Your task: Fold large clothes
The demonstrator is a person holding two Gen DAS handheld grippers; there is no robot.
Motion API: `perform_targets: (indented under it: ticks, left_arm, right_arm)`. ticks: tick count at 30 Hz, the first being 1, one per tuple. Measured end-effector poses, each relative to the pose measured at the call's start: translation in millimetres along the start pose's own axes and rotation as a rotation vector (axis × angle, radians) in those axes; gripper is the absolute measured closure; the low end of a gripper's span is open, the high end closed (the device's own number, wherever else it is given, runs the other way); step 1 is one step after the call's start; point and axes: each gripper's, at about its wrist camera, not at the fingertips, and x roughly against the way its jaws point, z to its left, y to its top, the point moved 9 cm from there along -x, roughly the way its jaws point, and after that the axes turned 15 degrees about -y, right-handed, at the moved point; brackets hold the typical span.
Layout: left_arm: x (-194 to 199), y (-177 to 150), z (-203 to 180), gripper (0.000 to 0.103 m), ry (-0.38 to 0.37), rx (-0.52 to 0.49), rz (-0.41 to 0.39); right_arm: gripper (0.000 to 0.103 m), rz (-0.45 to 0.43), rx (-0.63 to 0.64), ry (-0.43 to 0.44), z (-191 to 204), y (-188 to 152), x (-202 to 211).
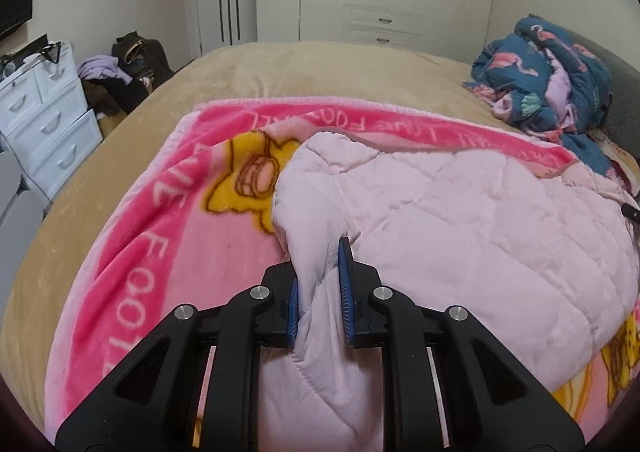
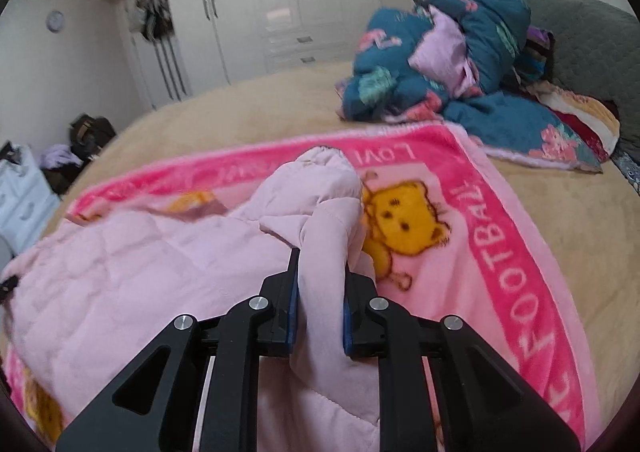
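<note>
jacket: pale pink quilted jacket (image 1: 460, 211) sprawled over the pink bear blanket (image 1: 152, 219) on the bed (image 1: 280, 67) — bunched up right at both tools
left gripper (image 1: 320, 284): clamped tight on a fold at the jacket's left edge
right gripper (image 2: 318, 292): same deal — pinched on the right sleeve

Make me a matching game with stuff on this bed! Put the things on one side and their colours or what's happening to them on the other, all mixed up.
Things:
1. quilted jacket
2. cartoon blanket
3. bedsheet
4. bundled quilt

Descriptions:
A. tan, covering the whole bed
B. teal with pink flamingos, heaped at the far end
C. pale pink, pinched by the left gripper and the right gripper
D. bright pink border with a yellow bear, spread flat under the jacket

Pairs: 1-C, 2-D, 3-A, 4-B
</note>
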Motion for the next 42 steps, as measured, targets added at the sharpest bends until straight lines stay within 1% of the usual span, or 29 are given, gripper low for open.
perform_targets:
  ticks: [3, 7, 8, 9, 10, 11, 12, 13, 14, 15, 16, 17, 19, 20, 21, 25, 29, 32, 37, 42]
  left_arm:
    - [-6.9, -3.4, 2.8, 0.092, 0.014, -0.004, 0.009]
    - [-7.8, -6.6, 4.9, 0.09, 0.034, -0.011, 0.015]
    - [-7.3, -8.5, 5.9, 0.089, 0.034, -0.003, 0.021]
    - [-6.6, -9.7, 8.1, 0.086, 0.034, 0.006, 0.021]
    - [-4.4, -11.7, 10.0, 0.082, 0.036, 0.014, 0.021]
    - [-3.1, -12.6, 11.3, 0.08, 0.038, 0.019, 0.02]
    - [-0.9, -14.3, 12.6, 0.075, 0.048, 0.019, 0.022]
    - [0.9, -15.0, 13.0, 0.069, 0.057, 0.015, 0.022]
    - [4.4, -15.5, 13.4, 0.065, 0.067, 0.009, 0.019]
    - [9.0, -16.0, 14.1, 0.056, 0.079, 0.006, 0.014]
    - [12.2, -16.2, 14.7, 0.049, 0.083, 0.006, 0.01]
    - [17.7, -16.5, 15.1, 0.047, 0.085, 0.011, 0.001]
    - [24.8, -17.9, 15.5, 0.039, 0.083, 0.021, -0.004]
    - [29.7, -19.2, 16.0, 0.035, 0.083, 0.028, -0.009]
    - [33.1, -20.8, 15.9, 0.027, 0.079, 0.034, -0.012]
    - [49.3, -31.0, 13.4, 0.012, 0.064, 0.065, -0.021]
    - [64.8, -42.9, 14.1, 0.009, 0.061, 0.092, -0.016]
    - [75.3, -52.7, 14.5, 0.009, 0.031, 0.132, -0.015]
    - [87.4, -73.9, 16.1, 0.009, -0.019, 0.21, -0.005]
    - [95.9, -97.8, 16.1, 0.009, -0.032, 0.245, 0.008]
  right_arm:
    - [0.088, 0.046, -0.034, -0.003, -2.2, -13.1, -22.0]
    - [0.086, 0.06, -0.071, -0.008, -4.2, -22.8, -24.1]
    - [0.081, 0.064, -0.08, -0.01, -5.4, -25.7, -21.7]
    - [0.076, 0.066, -0.089, -0.012, -7.2, -27.2, -20.3]
    - [0.066, 0.064, -0.106, -0.013, -11.4, -28.8, -17.3]
    - [0.048, 0.063, -0.132, -0.004, -15.9, -30.5, -12.5]
    - [0.039, 0.058, -0.159, 0.013, -19.7, -31.7, -6.6]
    - [0.026, 0.054, -0.174, 0.024, -21.6, -32.6, -1.6]
    - [0.02, 0.051, -0.182, 0.035, -24.1, -34.6, 6.2]
    - [0.018, 0.047, -0.18, 0.043, -25.2, -35.1, 10.8]
    - [0.014, 0.041, -0.175, 0.054, -24.4, -36.4, 18.2]
    - [0.011, 0.028, -0.171, 0.071, -24.1, -38.4, 28.8]
    - [0.006, 0.006, -0.171, 0.089, -23.9, -41.6, 45.3]
    - [0.005, -0.003, -0.175, 0.113, -23.6, -44.6, 55.7]
    - [0.005, -0.006, -0.179, 0.125, -22.3, -46.8, 62.5]
    - [0.004, -0.007, -0.189, 0.166, -23.2, -60.3, 89.6]
    - [0.004, -0.018, -0.183, 0.185, -23.3, -74.9, 112.1]
    - [0.004, -0.002, -0.185, 0.189, -24.4, -91.0, 122.9]
    - [0.004, 0.023, -0.187, 0.182, -28.1, -112.8, 128.5]
    - [0.004, 0.048, -0.201, 0.178, -31.0, -135.7, 131.5]
